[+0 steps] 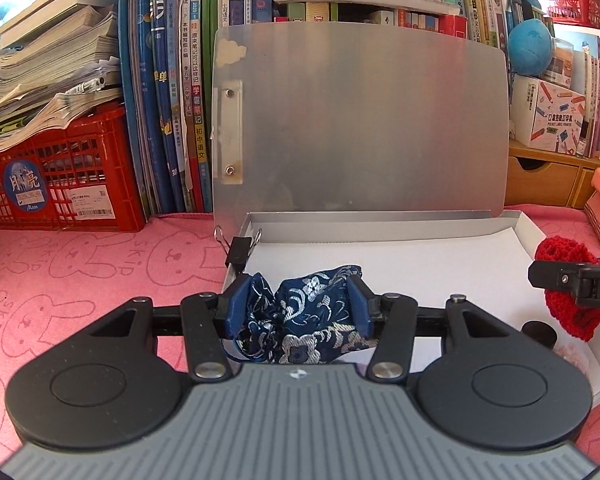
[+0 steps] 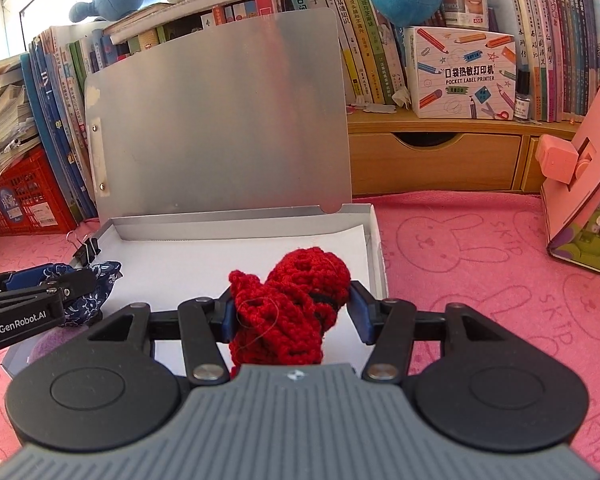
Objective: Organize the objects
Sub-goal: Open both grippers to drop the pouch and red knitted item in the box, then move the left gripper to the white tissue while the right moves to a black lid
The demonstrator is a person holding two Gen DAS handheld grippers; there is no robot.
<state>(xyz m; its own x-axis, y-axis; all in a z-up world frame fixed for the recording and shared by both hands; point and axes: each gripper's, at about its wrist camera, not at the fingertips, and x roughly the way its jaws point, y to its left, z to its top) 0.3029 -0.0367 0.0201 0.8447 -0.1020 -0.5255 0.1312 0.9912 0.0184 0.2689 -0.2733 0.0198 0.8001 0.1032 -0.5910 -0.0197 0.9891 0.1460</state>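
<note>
My left gripper (image 1: 298, 304) is shut on a dark blue brocade pouch (image 1: 312, 312) with silver flowers, held over the near left part of an open silver box (image 1: 380, 226). My right gripper (image 2: 294, 306) is shut on a red crocheted piece (image 2: 288, 312), held over the box's white lined floor (image 2: 220, 264). The red piece (image 1: 568, 300) and the right gripper's finger show at the right of the left wrist view. The blue pouch (image 2: 88, 292) and the left gripper show at the left of the right wrist view. The box lid (image 2: 220, 120) stands upright behind.
A black binder clip (image 1: 238, 254) sits on the box's left wall. A small black round thing (image 1: 540, 334) lies in the box. A red crate (image 1: 56, 176), upright books (image 1: 172, 112), a wooden drawer unit (image 2: 440, 160) and a pink box (image 2: 580, 200) ring the pink cloth (image 2: 480, 260).
</note>
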